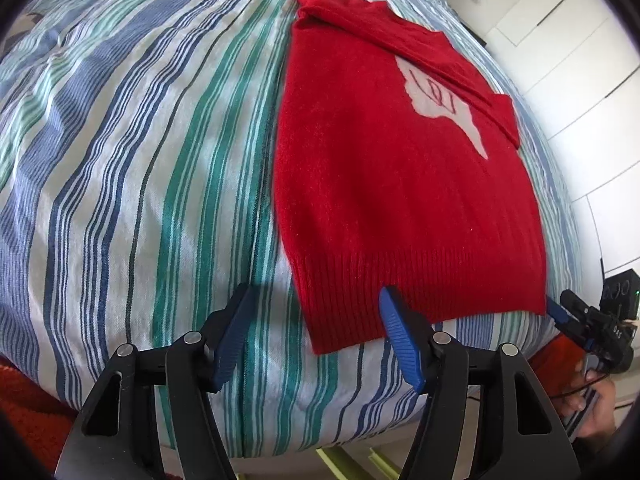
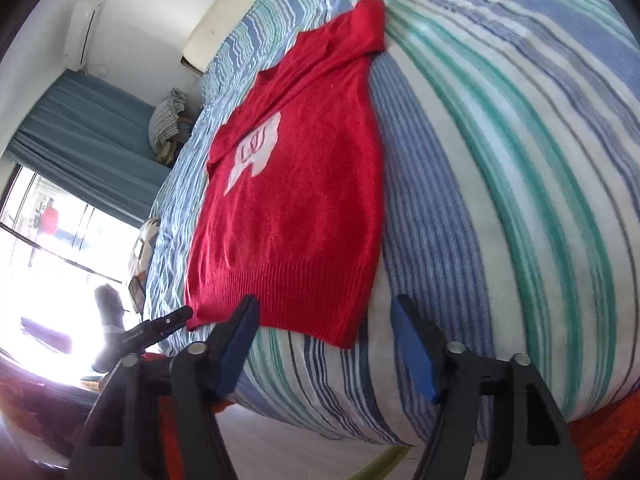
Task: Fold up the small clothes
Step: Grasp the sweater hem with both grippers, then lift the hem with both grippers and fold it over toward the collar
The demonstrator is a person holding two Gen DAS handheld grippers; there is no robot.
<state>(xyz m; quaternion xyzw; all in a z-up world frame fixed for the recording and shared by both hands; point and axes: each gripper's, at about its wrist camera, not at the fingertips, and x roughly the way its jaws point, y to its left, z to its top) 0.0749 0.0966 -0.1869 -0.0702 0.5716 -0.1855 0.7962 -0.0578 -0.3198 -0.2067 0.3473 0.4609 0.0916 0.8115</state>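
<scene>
A red knit sweater (image 1: pixel 400 184) with a white motif lies flat on the striped bedspread (image 1: pixel 140 160), its sleeves folded across the chest and its ribbed hem toward me. My left gripper (image 1: pixel 314 300) stands open at the hem's left corner, which lies between the blue pads without being pinched. My right gripper (image 2: pixel 324 304) is open too, and the hem's right corner (image 2: pixel 348 336) sits between its pads. From the right wrist view the sweater (image 2: pixel 296 200) stretches away toward the headboard. One blue finger of the right gripper (image 1: pixel 554 309) shows beside the hem's right corner.
The bed's near edge drops off just under both grippers onto an orange-red rug (image 2: pixel 600 440). White wardrobe doors (image 1: pixel 560 40) stand to the right. A window (image 2: pixel 48 280), a blue curtain (image 2: pixel 88 132) and a pillow (image 2: pixel 166 124) are on the far left side.
</scene>
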